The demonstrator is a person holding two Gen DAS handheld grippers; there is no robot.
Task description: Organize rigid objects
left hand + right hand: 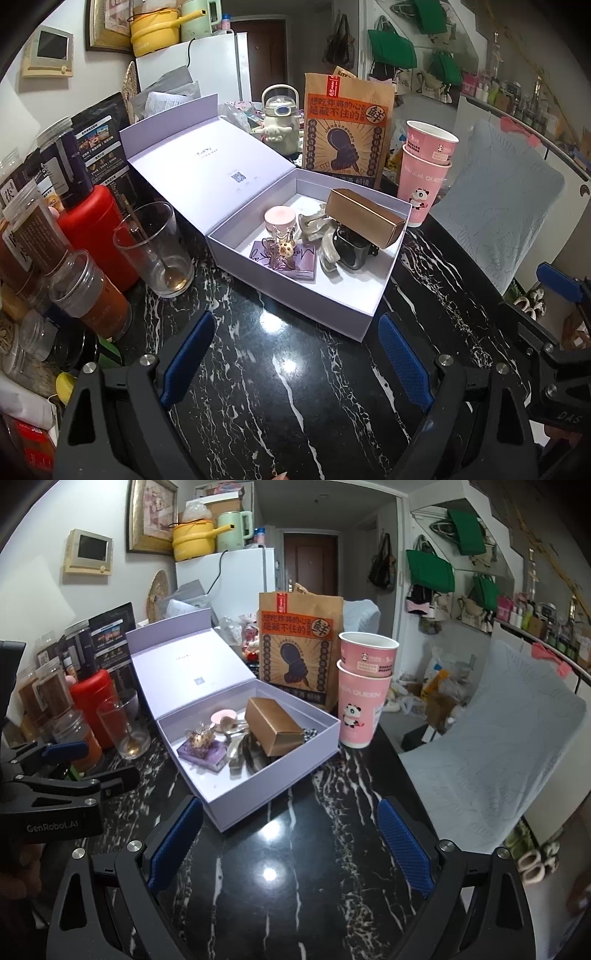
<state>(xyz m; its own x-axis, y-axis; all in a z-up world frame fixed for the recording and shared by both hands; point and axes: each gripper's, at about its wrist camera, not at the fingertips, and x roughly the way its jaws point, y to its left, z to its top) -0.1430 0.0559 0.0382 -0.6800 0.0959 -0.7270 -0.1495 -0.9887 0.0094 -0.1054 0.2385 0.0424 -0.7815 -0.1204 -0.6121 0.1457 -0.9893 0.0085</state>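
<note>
A lilac gift box (295,295) (258,794) sits open on the black marble counter, lid leaning back. Inside lie a gold oblong box (364,216) (275,725), a pink round jar (279,218) (224,716), a purple flat case (284,260) (203,753) with a small charm on it, silvery hair clips (317,229) (236,755) and a dark object (351,251). My left gripper (295,363) stands open just in front of the box, nothing between its fingers. My right gripper (291,843) is open too, in front of the box's near corner.
Stacked pink paper cups (424,170) (360,698) and a brown paper bag (345,129) (299,646) stand behind the box. A glass with a spoon (153,249) (123,727), a red canister (98,234) and spice jars (88,291) crowd the left. A chair with a pale cushion (491,753) is at the right.
</note>
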